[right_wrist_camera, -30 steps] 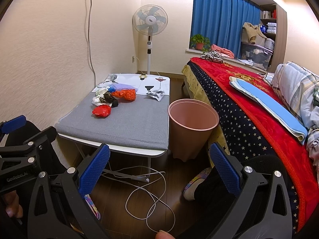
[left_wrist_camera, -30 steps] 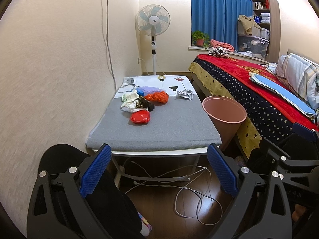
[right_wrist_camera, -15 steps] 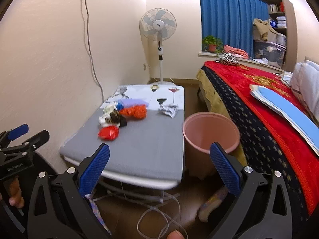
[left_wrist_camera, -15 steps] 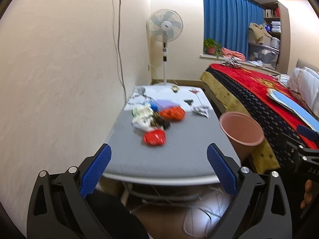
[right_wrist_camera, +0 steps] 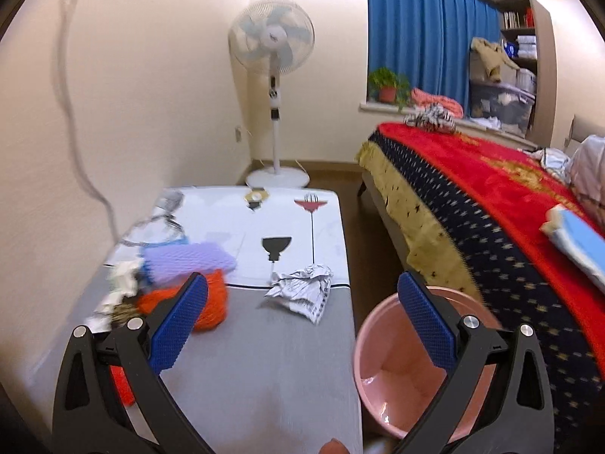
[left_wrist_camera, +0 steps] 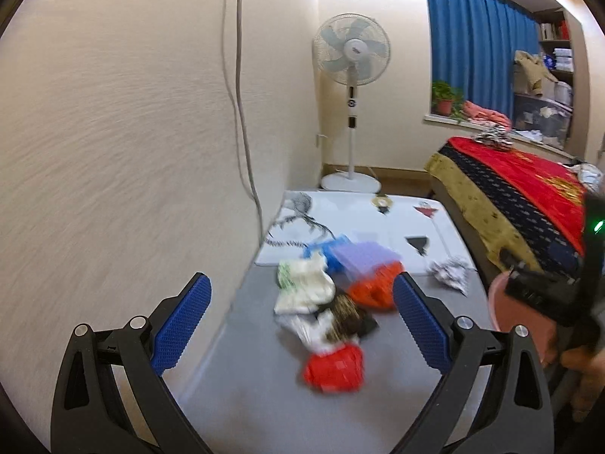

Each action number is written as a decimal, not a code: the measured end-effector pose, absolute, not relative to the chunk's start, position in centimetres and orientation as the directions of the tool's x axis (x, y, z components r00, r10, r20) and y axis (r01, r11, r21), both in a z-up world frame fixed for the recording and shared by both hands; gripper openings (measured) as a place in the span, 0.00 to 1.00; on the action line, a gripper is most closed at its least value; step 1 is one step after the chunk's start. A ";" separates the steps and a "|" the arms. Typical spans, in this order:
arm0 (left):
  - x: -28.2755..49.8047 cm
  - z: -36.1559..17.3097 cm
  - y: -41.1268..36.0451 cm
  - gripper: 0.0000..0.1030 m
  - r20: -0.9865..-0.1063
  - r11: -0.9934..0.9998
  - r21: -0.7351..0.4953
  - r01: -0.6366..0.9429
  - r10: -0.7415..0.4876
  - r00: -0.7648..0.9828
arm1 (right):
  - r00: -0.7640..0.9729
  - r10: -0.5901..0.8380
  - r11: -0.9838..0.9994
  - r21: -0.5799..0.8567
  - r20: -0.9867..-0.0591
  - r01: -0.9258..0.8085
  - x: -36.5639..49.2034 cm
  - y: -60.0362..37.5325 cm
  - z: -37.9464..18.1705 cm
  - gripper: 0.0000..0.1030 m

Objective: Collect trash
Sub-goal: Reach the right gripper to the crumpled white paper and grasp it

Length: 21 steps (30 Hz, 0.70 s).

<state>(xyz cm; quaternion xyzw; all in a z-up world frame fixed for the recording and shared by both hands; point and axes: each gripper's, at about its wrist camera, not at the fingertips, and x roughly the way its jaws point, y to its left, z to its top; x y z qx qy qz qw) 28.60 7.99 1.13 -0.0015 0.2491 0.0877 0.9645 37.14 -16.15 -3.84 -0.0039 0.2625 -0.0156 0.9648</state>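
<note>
**Trash pickup, nothing grabbed yet**

Both the left gripper (left_wrist_camera: 302, 314) and right gripper (right_wrist_camera: 302, 314) are held with fingers spread wide and empty. The trash pile (left_wrist_camera: 332, 302) is heaped on the grey table (right_wrist_camera: 264, 359) near the wall, with crumpled paper (right_wrist_camera: 302, 291) apart by the right edge. The pink bin (right_wrist_camera: 382, 340) is parked just beside that edge. Probably an approach step; a descent onto one piece is needed next, and open tabletop is left in front

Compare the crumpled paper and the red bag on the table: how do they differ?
Colour: the crumpled paper is white with dark print; the red bag is plain red. Place: the paper lies alone near the table's edge by the pink bin; the red bag sits at the near end of the trash pile by the wall. Both lie untouched, both grippers open.
</note>
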 end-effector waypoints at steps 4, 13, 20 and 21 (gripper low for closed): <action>31.4 0.8 9.5 0.91 -0.473 0.979 0.025 -0.203 0.190 0.860 | 0.826 -0.051 0.999 -0.026 -0.561 0.043 43.0 -15.9 -8.2 0.95; 33.7 -0.9 11.4 0.91 -0.505 0.967 0.013 -0.256 0.227 0.833 | 0.799 -0.050 0.998 -0.069 -0.599 0.010 49.3 -14.3 -13.5 0.82; 34.4 -1.4 11.5 0.91 -0.525 0.967 0.008 -0.255 0.221 0.822 | 0.754 -0.061 0.998 -0.054 -0.654 0.033 50.7 -14.7 -15.5 0.61; 34.4 -1.5 11.6 0.91 -0.526 0.967 0.008 -0.257 0.222 0.821 | 0.749 -0.058 0.998 -0.049 -0.659 0.034 50.8 -14.8 -15.6 0.56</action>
